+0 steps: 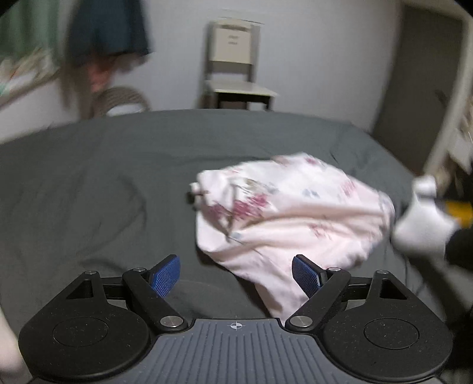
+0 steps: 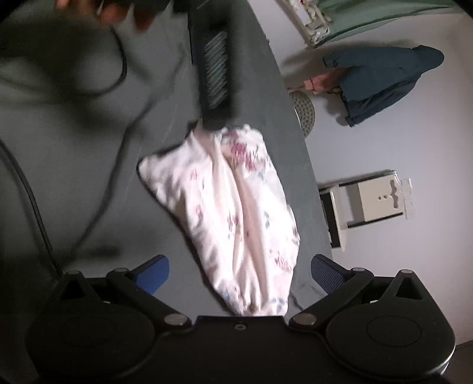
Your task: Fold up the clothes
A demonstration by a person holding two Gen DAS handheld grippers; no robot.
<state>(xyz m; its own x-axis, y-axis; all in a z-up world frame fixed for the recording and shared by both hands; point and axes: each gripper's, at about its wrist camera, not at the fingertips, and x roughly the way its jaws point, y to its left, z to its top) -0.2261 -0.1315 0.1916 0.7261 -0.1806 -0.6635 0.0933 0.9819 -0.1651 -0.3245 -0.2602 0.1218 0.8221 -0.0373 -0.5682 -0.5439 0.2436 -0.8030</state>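
Observation:
A pale pink floral garment [image 1: 289,212] lies bunched on the dark grey bed [image 1: 103,177]. My left gripper [image 1: 236,274] is open, its blue pads [image 1: 165,276] wide apart, and a tail of the cloth runs down between the fingers toward the base. In the right wrist view the same garment [image 2: 236,206] stretches lengthwise, and its near end lies inside my open right gripper [image 2: 241,276]. The far end of the cloth meets the tip of the left gripper's dark body [image 2: 212,73]. A blurred white and yellow shape [image 1: 422,218] sits at the garment's right end.
A beige chair [image 1: 233,68] stands against the wall past the bed. A woven basket [image 1: 121,100] and a hanging dark blue garment [image 1: 106,29] are at the back left. A black cable [image 2: 118,68] trails over the bed [image 2: 74,177]. A person's fingers [image 2: 118,11] show at the top.

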